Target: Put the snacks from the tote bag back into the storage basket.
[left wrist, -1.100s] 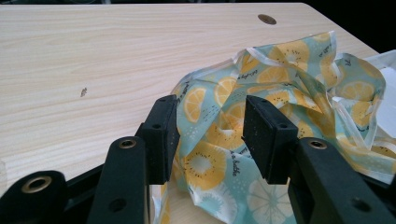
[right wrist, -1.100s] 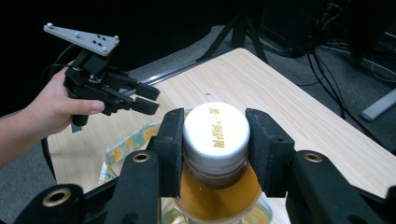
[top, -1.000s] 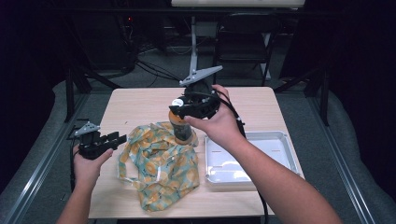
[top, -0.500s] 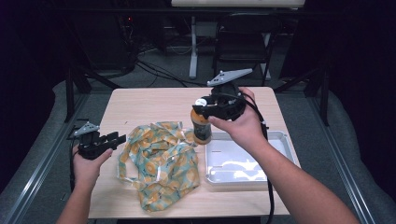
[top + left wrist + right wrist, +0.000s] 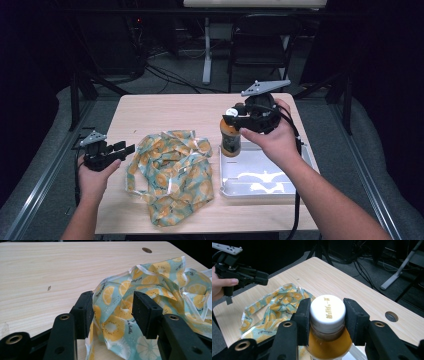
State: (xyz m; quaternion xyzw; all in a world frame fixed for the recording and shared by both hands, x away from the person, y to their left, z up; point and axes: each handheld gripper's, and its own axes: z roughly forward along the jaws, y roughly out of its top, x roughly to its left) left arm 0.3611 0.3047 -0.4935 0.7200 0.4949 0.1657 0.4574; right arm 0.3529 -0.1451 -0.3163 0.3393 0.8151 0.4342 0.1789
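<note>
on the tabletop [image 5: 165,107] the biggest thing is the bag [image 5: 172,172], a crumpled plastic one printed with orange slices, lying left of centre. it is thin, soft and crinkly, light, and it will slide and fold rather than hold a shape, so i judge an edge or a raised fold the best place to take it. right of it, touching or nearly so, sits the tray [image 5: 305,165], shallow, pale and stiff.

over the tray's near-left corner i carry the bottle [image 5: 230,137], upright, full of amber drink and so fairly heavy for its size. its body looks smooth and likely slippery; the ribbed white cap [image 5: 327,309] gives better purchase, and that is where my right tool [image 5: 235,116] has it, pads pressed on either side of the cap. i judge that a grip this high could let the bottle swing, so it wants a steady, level carry.

my left tool [image 5: 112,312] rests at the bag's left edge. its jaws have just been opening wider; a fold of bag lies between them, but the pads don't press on it.
</note>
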